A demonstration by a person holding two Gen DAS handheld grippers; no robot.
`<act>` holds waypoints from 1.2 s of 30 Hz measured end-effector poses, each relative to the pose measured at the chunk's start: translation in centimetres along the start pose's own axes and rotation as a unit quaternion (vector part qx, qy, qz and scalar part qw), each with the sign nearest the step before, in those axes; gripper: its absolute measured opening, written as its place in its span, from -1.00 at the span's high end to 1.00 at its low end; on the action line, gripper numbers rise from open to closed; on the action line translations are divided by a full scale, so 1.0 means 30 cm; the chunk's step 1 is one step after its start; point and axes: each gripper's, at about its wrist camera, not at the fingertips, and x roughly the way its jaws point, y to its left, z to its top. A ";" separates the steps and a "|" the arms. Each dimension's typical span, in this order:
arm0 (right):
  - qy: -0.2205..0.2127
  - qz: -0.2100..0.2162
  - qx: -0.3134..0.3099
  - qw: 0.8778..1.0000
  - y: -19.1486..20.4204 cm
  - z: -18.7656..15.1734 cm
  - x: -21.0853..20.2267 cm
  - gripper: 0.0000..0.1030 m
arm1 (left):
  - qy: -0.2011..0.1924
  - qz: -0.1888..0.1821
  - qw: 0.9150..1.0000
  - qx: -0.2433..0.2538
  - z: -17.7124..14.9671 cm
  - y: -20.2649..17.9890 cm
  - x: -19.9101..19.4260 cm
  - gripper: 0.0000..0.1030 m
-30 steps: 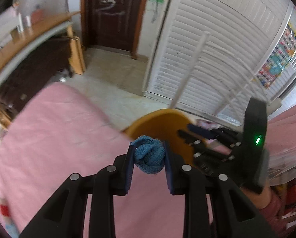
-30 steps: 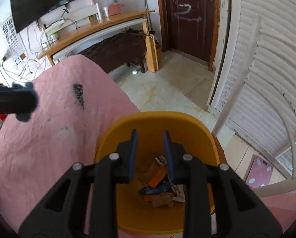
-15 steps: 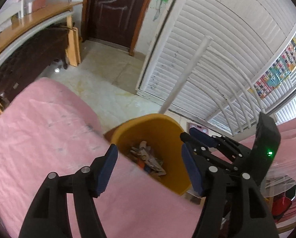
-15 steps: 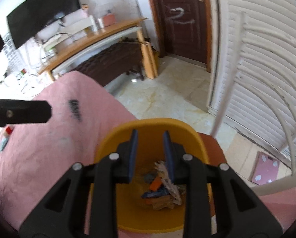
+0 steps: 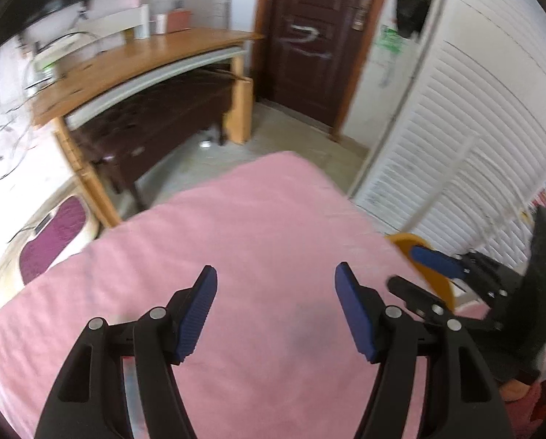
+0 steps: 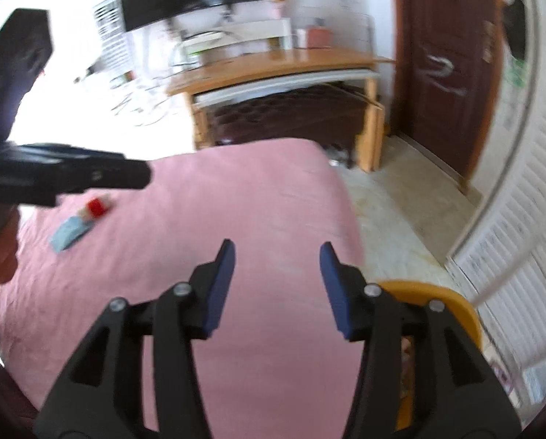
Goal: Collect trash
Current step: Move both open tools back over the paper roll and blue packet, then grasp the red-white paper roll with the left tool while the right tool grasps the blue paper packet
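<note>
1. Left wrist view: the left tool hangs over a pink bed, its blue pads well apart with nothing between them. No trash shows on the bed in this view. At the right edge the rim of an orange bin peeks past the bed's edge, partly hidden by the right tool, which crosses in front of it.

2. Right wrist view: the right tool has just been opening; its pads stand apart and empty above the bed. The orange bin sits low on the right, just beside the tool, at the bed's edge. The remaining trash lies on the far left of the bed: a small red piece touching a flat pale blue wrapper, whose long axis seems to run diagonally up towards the red piece. The left tool reaches in as a dark bar from the left, its tip above and right of the trash; its pads cannot be made out here.

3. Judgement: the trash lies left of both tools, so the left tool is the nearer one to fetch it.
</note>
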 end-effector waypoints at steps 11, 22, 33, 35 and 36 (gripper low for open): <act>0.039 0.052 -0.085 0.994 0.288 0.014 0.036 -0.02 | 0.023 0.079 0.996 -0.019 -0.047 0.309 0.017 -0.22; 0.065 0.096 -0.151 0.982 0.512 0.008 0.061 -0.20 | 0.062 0.066 0.996 -0.017 -0.105 0.371 0.108 -0.20; 0.085 0.114 -0.186 0.972 0.629 0.003 0.091 -0.32 | 0.055 0.064 0.996 0.006 -0.144 0.377 0.118 0.68; 0.089 0.114 -0.191 0.971 0.656 0.000 0.098 -0.33 | 0.052 0.065 0.997 0.006 -0.147 0.387 0.112 0.68; 0.091 0.117 -0.193 0.970 0.666 0.001 0.104 -0.35 | 0.050 0.069 0.996 0.003 -0.149 0.396 0.108 0.69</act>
